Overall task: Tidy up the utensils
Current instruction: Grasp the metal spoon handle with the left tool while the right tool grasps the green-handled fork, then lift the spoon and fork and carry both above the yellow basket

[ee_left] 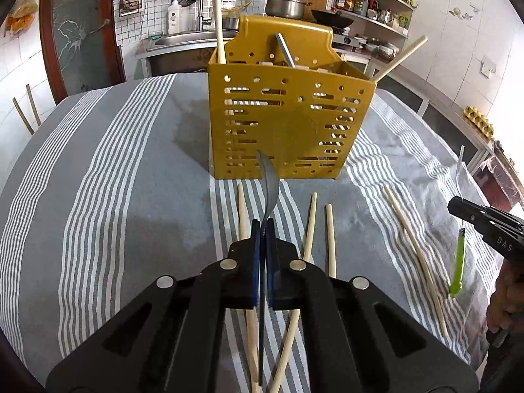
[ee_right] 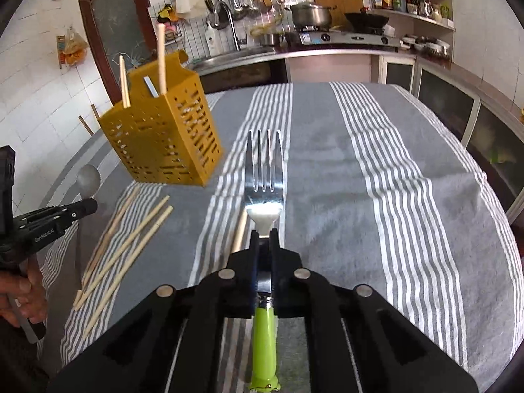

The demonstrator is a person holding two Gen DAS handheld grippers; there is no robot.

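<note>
On the striped grey and white tablecloth [ee_left: 108, 170] stands the yellow utensil caddy [ee_left: 288, 121], perforated with slots and holes. Inside it you can see two upright chopsticks [ee_left: 218, 26] and one metal handle [ee_left: 284, 49] leaning against the back wall.

Your left gripper [ee_left: 263, 229] is pressed together on the thin handle of a grey spoon [ee_left: 270, 186], held edge-on, with the bowl lifted just in front of the caddy. From the right wrist view the spoon bowl [ee_right: 87, 180] shows above the side of this gripper, which carries the writing "GenRobot.AI".

Your right gripper [ee_right: 264, 239] pinches a fork [ee_right: 264, 167] at the metal neck, tines pointing forward over the cloth, and the green handle [ee_right: 263, 337] runs back between the arms. In the left wrist view the letters "DAS" can be read on its body; the rest is cut off.

Several loose chopsticks [ee_left: 330, 239] lie on the cloth near the caddy, some crossing under your left gripper, and one chopstick [ee_left: 416, 255] lies further to the right.
</note>
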